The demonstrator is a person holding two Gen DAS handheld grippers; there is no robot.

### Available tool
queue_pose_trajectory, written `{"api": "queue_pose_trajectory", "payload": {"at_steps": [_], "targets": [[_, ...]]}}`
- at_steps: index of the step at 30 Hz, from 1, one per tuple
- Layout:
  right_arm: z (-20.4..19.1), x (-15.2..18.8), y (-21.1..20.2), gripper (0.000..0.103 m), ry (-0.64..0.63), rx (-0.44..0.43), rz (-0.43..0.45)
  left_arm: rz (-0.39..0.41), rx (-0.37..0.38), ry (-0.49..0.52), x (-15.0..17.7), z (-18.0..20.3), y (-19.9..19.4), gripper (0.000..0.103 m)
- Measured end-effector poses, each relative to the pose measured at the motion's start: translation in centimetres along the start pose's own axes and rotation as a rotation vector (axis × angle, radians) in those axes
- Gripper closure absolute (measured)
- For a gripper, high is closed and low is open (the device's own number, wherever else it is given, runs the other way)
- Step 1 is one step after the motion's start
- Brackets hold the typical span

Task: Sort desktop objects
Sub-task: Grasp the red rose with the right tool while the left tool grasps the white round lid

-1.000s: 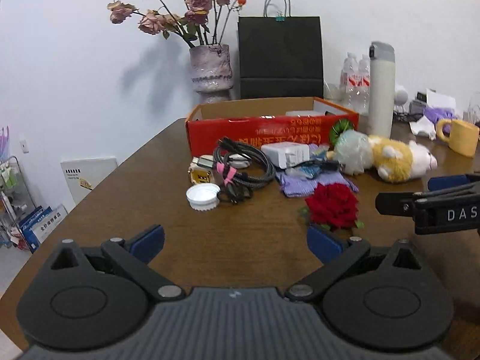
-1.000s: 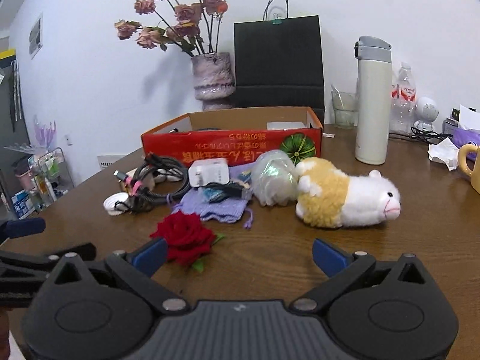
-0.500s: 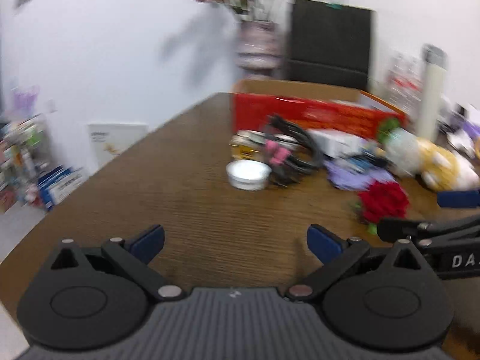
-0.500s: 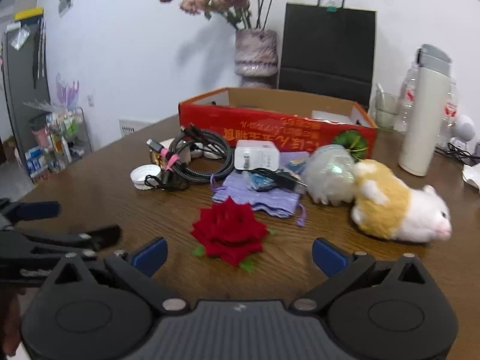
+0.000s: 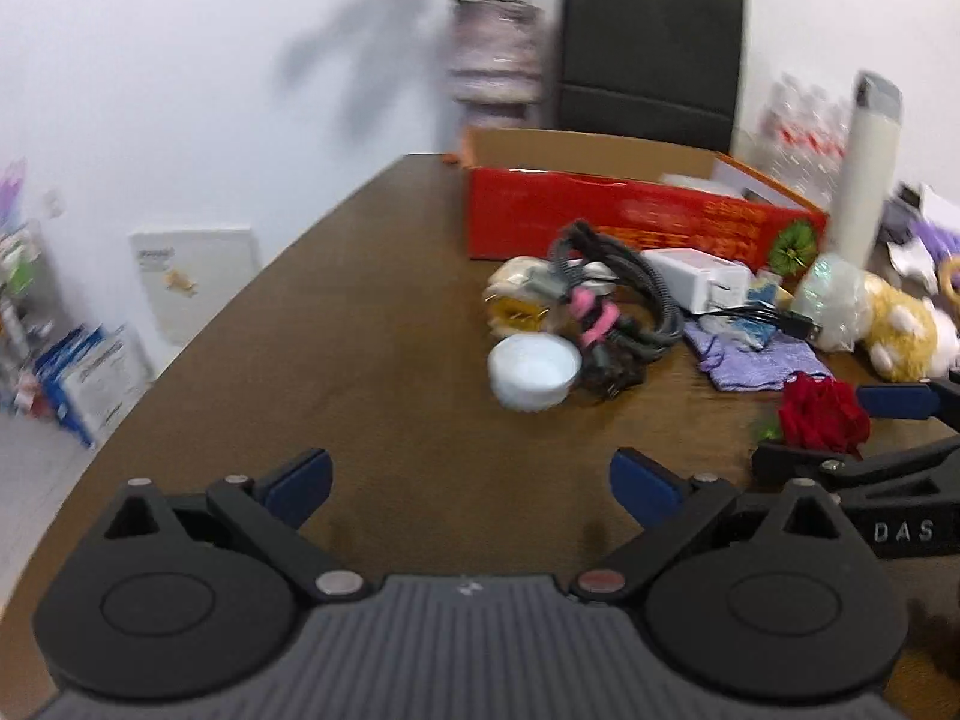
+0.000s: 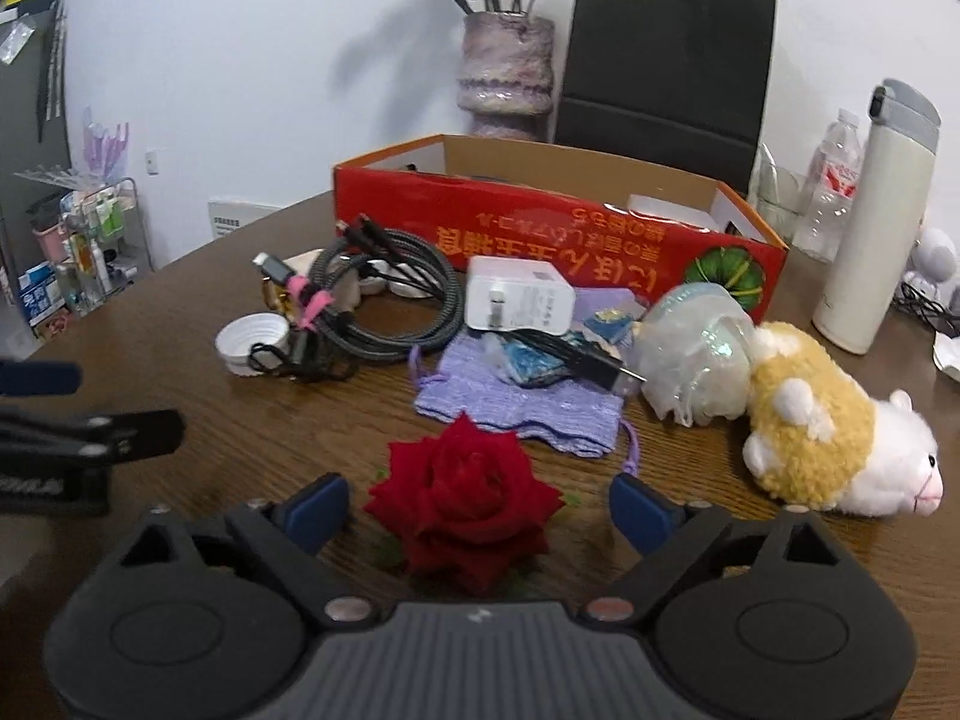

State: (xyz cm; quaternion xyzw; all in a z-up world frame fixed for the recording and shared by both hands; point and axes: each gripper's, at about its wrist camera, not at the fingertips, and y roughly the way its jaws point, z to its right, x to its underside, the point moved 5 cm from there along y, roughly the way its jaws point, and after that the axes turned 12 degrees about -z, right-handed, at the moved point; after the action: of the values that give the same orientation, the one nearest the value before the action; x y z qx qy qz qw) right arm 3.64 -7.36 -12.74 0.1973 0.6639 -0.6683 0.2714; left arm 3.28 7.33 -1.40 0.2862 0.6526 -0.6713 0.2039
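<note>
A red rose (image 6: 465, 498) lies on the brown table (image 6: 180, 312), between the fingers of my right gripper (image 6: 480, 507). Its jaws are closing, and the blue pads (image 6: 318, 510) stand clear of the petals on both sides. From the left wrist view the rose (image 5: 822, 414) sits between the right gripper's fingers (image 5: 894, 399). My left gripper (image 5: 471, 480) is open over bare wood, with nothing between its fingers. Behind the rose lie a purple pouch (image 6: 516, 402), a white charger (image 6: 516, 300), coiled cables (image 6: 384, 300) and a white cap (image 6: 252, 342).
A red cardboard box (image 6: 540, 228) stands open behind the pile. A plush toy (image 6: 828, 426) and a clear wrapped ball (image 6: 696, 354) lie to the right, near a tall white flask (image 6: 876, 228). A vase (image 6: 507, 78) and a black bag (image 6: 666, 60) stand against the wall.
The right gripper has moved forward and left until the rose sits between its fingers, which have narrowed a little. The left gripper has swung left, so the pile now lies right of it.
</note>
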Motion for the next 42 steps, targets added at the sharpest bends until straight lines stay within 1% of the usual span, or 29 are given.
{"api": "queue_pose_trajectory", "payload": {"at_steps": [2,3,5,6,7,9,11,13,15,17,18,20,22,24,26,27,30,33,35,37,40,42], "targets": [[0.4,-0.2,0.1,0.021,0.015,-0.010,0.001,-0.008,0.031,0.022,-1.5,0.7,1.0,0.006],[0.6,-0.3,0.1,0.028,0.022,-0.023,0.000,-0.016,0.053,0.025,-2.0,0.9,1.5,0.010],[0.9,-0.5,0.3,0.038,0.025,-0.032,0.002,-0.031,0.098,0.027,-3.2,1.3,2.7,0.027],[1.1,-0.6,0.2,0.039,0.030,-0.030,0.010,-0.054,0.107,0.028,-3.5,1.4,3.4,0.039],[1.4,-0.7,0.1,0.040,0.036,-0.027,0.024,-0.066,0.124,0.033,-3.8,1.5,3.8,0.042],[2.0,-1.0,-0.2,0.042,0.050,-0.025,0.041,-0.065,0.137,0.034,-4.2,1.5,4.0,0.048],[2.5,-1.2,-0.4,0.042,0.065,-0.033,0.047,-0.063,0.141,0.034,-4.4,1.4,4.1,0.047],[2.8,-1.0,-0.5,0.042,0.072,-0.040,0.045,-0.049,0.156,0.019,-4.3,0.8,3.7,0.035],[2.9,-0.8,-0.6,0.042,0.065,-0.041,0.041,-0.033,0.166,0.011,-4.0,-0.1,3.0,0.035],[2.8,-0.5,-0.7,0.042,0.053,-0.045,0.040,-0.041,0.162,0.029,-3.4,-0.9,2.9,0.035],[2.8,-0.4,-0.8,0.042,0.050,-0.052,0.041,-0.051,0.166,0.030,-3.3,-1.3,3.1,0.038],[2.7,-0.3,-0.9,0.042,0.047,-0.064,0.043,-0.037,0.180,0.028,-3.4,-1.5,3.5,0.039],[2.6,-0.3,-0.9,0.042,0.044,-0.071,0.041,-0.031,0.182,0.054,-3.9,-1.2,3.9,0.040],[2.5,-0.4,-1.0,0.042,0.042,-0.076,0.045,-0.022,0.166,0.104,-4.2,-0.5,4.4,0.041],[2.6,-0.3,-1.1,0.042,0.045,-0.079,0.050,-0.012,0.129,0.130,-4.4,0.0,4.7,0.060],[2.6,-0.2,-1.2,0.042,0.047,-0.076,0.050,-0.012,0.120,0.138,-4.3,0.2,4.6,0.062],[2.7,0.1,-1.4,0.043,0.044,-0.065,0.054,-0.022,0.147,0.083,-3.6,0.1,3.7,0.062],[2.7,0.8,-1.8,0.044,0.038,-0.047,0.056,-0.014,0.123,0.019,-1.3,0.4,1.7,0.062],[2.7,1.5,-2.3,0.044,0.027,-0.036,0.054,-0.009,0.160,-0.005,0.6,1.7,0.0,0.062],[2.6,2.4,-2.9,0.044,0.016,-0.019,0.054,-0.006,0.188,0.010,2.3,3.7,-1.5,0.062],[2.5,4.0,-3.9,0.043,0.005,-0.012,0.050,0.023,0.182,0.062,3.8,6.5,-3.2,0.062],[2.4,5.0,-4.9,0.043,0.000,-0.012,0.051,0.036,0.178,0.080,4.3,7.5,-4.2,0.062]]}}
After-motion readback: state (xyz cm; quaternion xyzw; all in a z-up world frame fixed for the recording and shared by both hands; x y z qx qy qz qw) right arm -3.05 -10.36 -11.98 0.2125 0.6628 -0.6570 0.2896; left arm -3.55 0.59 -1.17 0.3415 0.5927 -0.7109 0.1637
